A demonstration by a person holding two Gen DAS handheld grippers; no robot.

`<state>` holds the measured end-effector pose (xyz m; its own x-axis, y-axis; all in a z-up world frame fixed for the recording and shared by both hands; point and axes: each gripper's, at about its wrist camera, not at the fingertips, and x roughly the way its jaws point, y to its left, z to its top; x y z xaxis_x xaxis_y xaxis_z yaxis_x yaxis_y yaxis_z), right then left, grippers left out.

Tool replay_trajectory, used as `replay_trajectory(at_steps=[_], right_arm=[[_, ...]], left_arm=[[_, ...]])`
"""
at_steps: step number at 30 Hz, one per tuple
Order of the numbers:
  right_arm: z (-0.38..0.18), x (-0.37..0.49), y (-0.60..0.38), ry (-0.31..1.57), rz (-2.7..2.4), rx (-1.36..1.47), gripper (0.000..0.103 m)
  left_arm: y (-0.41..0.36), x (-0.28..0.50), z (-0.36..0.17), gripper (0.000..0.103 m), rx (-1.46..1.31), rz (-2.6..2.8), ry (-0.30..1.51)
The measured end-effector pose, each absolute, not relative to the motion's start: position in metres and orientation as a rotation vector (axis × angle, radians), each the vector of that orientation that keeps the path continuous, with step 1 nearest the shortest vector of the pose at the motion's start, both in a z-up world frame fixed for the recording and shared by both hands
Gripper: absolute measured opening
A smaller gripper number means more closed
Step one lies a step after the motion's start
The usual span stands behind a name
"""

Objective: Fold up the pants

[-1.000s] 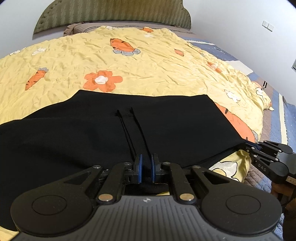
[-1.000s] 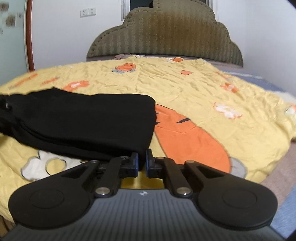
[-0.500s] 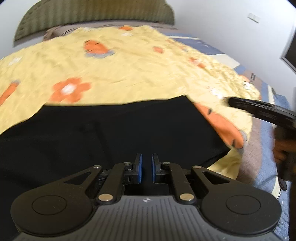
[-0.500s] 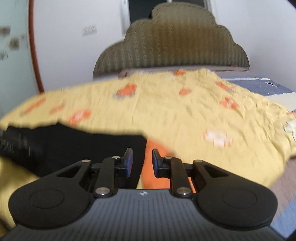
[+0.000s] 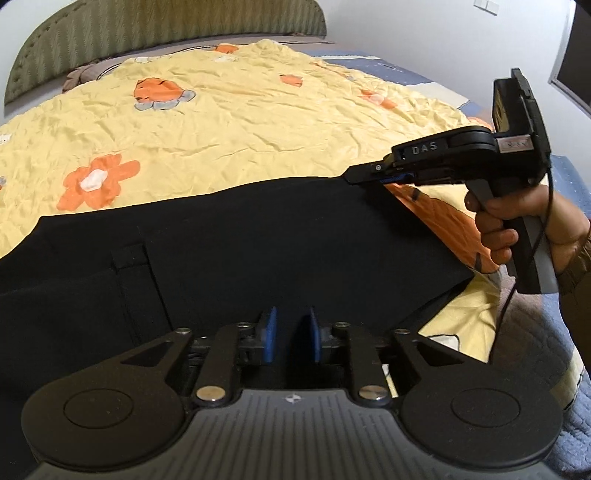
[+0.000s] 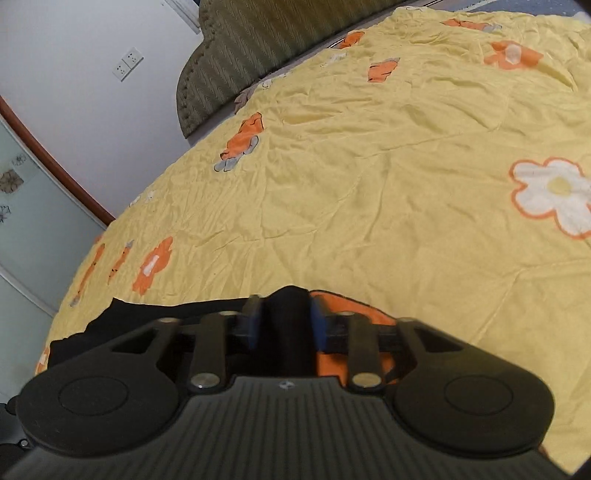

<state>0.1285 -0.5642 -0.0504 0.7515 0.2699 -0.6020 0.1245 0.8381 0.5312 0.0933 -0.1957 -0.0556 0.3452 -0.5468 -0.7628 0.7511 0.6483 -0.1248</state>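
Observation:
Black pants (image 5: 258,229) lie folded on a yellow flowered bedspread (image 5: 240,129). My left gripper (image 5: 292,332) hovers over their near edge. Its jaws are opening, the blue pads stand apart, and only the cloth below shows in the gap. A hand (image 5: 495,221) holds my right gripper (image 5: 351,177) at the far right corner of the pants. In the right wrist view, the right gripper (image 6: 286,310) is closing. A raised fold of the pants (image 6: 147,317) fills the space between its blue pads.
The bedspread (image 6: 369,166) stretches far beyond the pants to a green padded headboard (image 5: 110,33). A blue-grey quilted mattress edge (image 5: 535,332) shows at the right. White walls with sockets (image 6: 127,62) stand behind the bed.
The left gripper's pads parted and it shifted along the pants. The right gripper swung from the near corner to the far right corner, rolled, opened, and now has cloth between its pads.

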Motion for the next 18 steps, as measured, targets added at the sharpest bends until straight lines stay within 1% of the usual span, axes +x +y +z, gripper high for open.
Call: replay_trajectory(at_steps=[2,5,6,7,8,9,10,14,18], right_arm=[[-0.046,0.127,-0.562,0.728,0.06,0.533,0.01],[-0.035,0.127,-0.545,0.728,-0.015,0.406,0.008],[-0.03,0.129,-0.533,0.731,-0.036,0.326,0.011],[-0.022,0.13,-0.52,0.726,-0.055,0.247,0.016],[-0.012,0.132,-0.504,0.7,-0.073,0.171,0.021],[-0.002,0.134,-0.489,0.66,-0.05,0.112,0.029],[0.007,0.139,-0.474,0.632,0.014,0.086,0.031],[0.022,0.189,-0.414,0.64,0.304,0.122,0.03],[0.006,0.249,-0.362,0.726,0.498,0.151,0.03]], left_arm=[[-0.19,0.089,-0.051,0.022,0.276,-0.86,0.863],[-0.167,0.088,-0.044,0.022,0.267,-0.824,0.842],[-0.158,0.09,-0.043,0.023,0.252,-0.804,0.838],[-0.145,0.095,-0.042,0.027,0.227,-0.771,0.843],[-0.132,0.102,-0.041,0.028,0.199,-0.733,0.853],[-0.119,0.107,-0.041,0.028,0.176,-0.695,0.858],[-0.107,0.112,-0.041,0.028,0.159,-0.656,0.859],[-0.056,0.127,-0.04,0.028,0.107,-0.513,0.854],[-0.014,0.134,-0.039,0.028,0.095,-0.397,0.857]])
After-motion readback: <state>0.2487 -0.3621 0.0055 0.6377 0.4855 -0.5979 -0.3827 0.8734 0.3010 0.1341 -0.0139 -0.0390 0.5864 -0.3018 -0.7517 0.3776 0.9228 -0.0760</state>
